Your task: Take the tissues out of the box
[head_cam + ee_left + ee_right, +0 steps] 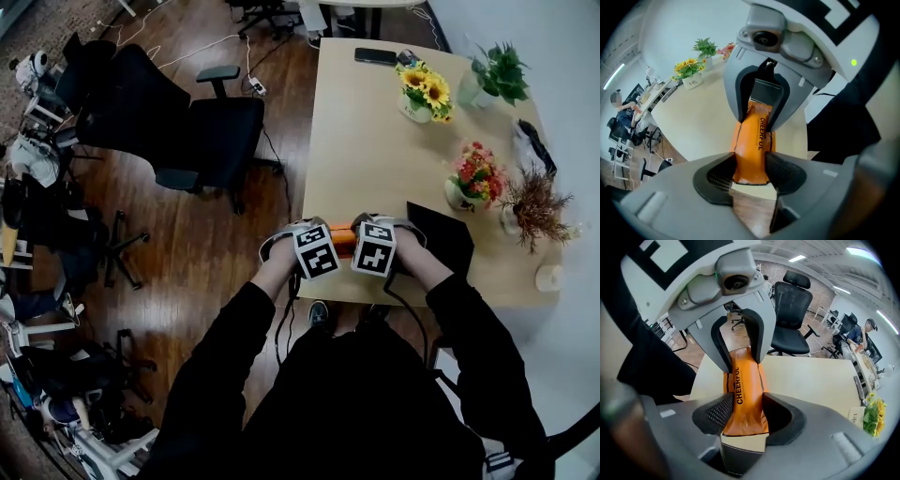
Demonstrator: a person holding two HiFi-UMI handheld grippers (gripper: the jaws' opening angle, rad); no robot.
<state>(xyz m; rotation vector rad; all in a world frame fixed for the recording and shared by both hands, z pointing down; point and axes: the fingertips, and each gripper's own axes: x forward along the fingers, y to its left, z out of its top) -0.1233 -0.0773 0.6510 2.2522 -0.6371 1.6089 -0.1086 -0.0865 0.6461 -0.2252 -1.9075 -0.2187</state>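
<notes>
An orange tissue pack [342, 239] printed "CHEERFUL" hangs between both grippers over the near edge of the pale wooden table [375, 159]. My left gripper [750, 174] is shut on one end of the pack [751, 140], its dark pads pressing both sides. My right gripper [747, 417] is shut on the other end of the pack [745, 394]. In the head view the left gripper [319, 247] and right gripper [373, 245] sit close together, marker cubes on top, pointing steeply down. A black box-like thing [441, 234] lies just right of the right gripper.
Along the table's right side stand a sunflower pot [424, 94], a green plant [497, 73], a pink flower pot [475, 175] and a dried plant [532, 206]. A phone [375, 56] lies at the far edge. A black office chair [178, 122] stands left.
</notes>
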